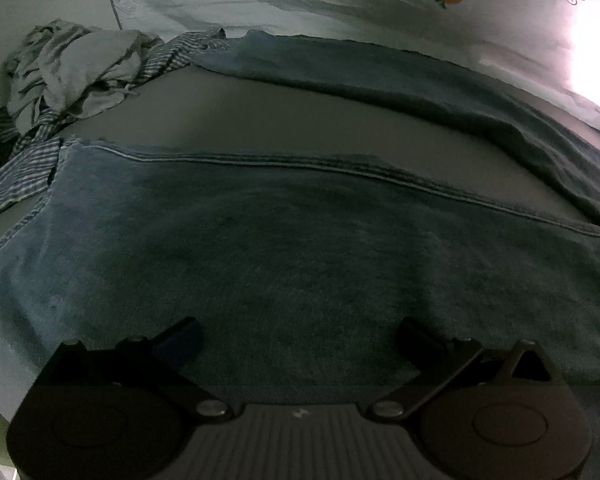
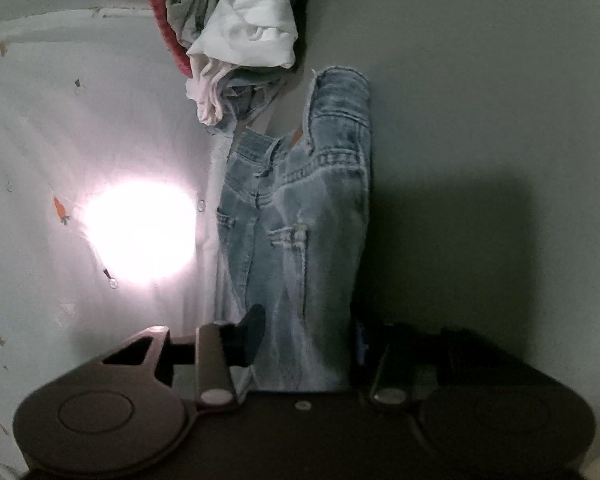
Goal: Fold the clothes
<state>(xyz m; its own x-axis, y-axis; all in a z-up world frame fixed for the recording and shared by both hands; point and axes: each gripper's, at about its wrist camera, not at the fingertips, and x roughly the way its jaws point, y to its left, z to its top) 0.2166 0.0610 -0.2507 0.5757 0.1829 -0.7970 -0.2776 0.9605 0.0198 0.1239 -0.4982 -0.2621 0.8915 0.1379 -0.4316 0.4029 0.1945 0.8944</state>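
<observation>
My left gripper (image 1: 298,334) hovers with jaws spread wide over the blue jeans (image 1: 300,260), which lie flat on the grey surface (image 1: 220,120), nothing between the fingers. My right gripper (image 2: 306,340) pinches a bunched fold of the jeans (image 2: 296,216). A heap of clothes (image 2: 240,28) lies just beyond the waistband.

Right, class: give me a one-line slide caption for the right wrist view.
Right gripper closing on pale blue jeans laid on a grey surface, a heap of unfolded clothes beyond.
</observation>
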